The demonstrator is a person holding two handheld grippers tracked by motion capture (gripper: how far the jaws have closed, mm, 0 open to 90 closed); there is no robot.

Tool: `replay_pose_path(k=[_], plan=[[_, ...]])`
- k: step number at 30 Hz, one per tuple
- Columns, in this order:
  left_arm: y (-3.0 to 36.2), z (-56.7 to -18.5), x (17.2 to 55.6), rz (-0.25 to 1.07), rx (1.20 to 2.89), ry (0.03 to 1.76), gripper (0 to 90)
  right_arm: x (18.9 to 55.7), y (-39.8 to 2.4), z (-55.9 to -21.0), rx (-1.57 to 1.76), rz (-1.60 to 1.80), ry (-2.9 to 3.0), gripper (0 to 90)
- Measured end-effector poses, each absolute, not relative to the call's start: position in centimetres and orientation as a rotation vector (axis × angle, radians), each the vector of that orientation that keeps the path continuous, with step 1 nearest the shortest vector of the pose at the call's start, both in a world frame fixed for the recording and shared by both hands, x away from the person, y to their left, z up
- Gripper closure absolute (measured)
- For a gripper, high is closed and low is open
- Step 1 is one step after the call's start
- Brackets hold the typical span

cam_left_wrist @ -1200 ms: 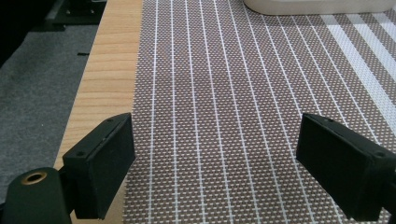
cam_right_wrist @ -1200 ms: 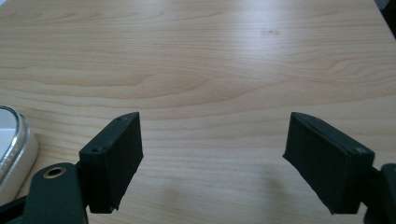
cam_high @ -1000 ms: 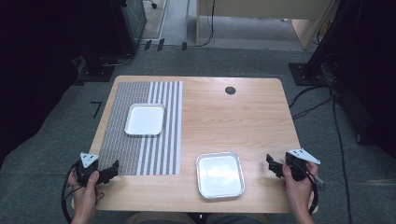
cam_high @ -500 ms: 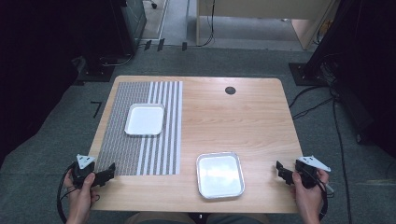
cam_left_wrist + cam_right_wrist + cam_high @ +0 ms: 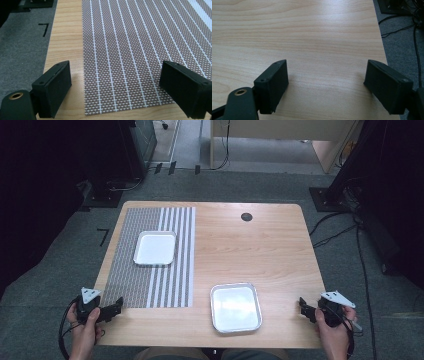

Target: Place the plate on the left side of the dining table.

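Observation:
Two shallow metal trays lie on the wooden table (image 5: 280, 255): one tray (image 5: 155, 248) on the striped woven placemat (image 5: 165, 275) at the left, the other tray (image 5: 235, 306) near the front edge in the middle. My left gripper (image 5: 116, 306) hovers at the front left corner, by the placemat's near corner, open and empty. In the left gripper view its jaws spread wide over the placemat (image 5: 125, 50). My right gripper (image 5: 304, 307) is at the front right corner, open, with bare wood (image 5: 312, 37) between its jaws.
A round black cable hole (image 5: 246, 216) sits near the table's far edge. Grey carpet (image 5: 80, 250) surrounds the table, with cables (image 5: 340, 230) on the floor at the right and dark equipment behind. The table's right edge (image 5: 382, 47) runs close to my right gripper.
Both hands have drawn back toward the table's front edge; the right gripper moved further right and nearer. Trays and placemat have not moved.

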State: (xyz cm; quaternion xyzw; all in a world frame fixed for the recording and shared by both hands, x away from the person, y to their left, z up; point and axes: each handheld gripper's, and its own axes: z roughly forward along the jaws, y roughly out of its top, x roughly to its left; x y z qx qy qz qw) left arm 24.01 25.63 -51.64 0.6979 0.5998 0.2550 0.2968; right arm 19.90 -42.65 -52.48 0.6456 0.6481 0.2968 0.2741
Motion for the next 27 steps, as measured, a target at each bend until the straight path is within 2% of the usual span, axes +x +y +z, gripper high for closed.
replay_pose_path(k=[27], plan=[[25.63, -51.77, 23.92, 0.677, 1.848, 1.585, 10.4, 19.96, -42.60, -52.51, 1.738, 0.793, 1.757, 13.6]])
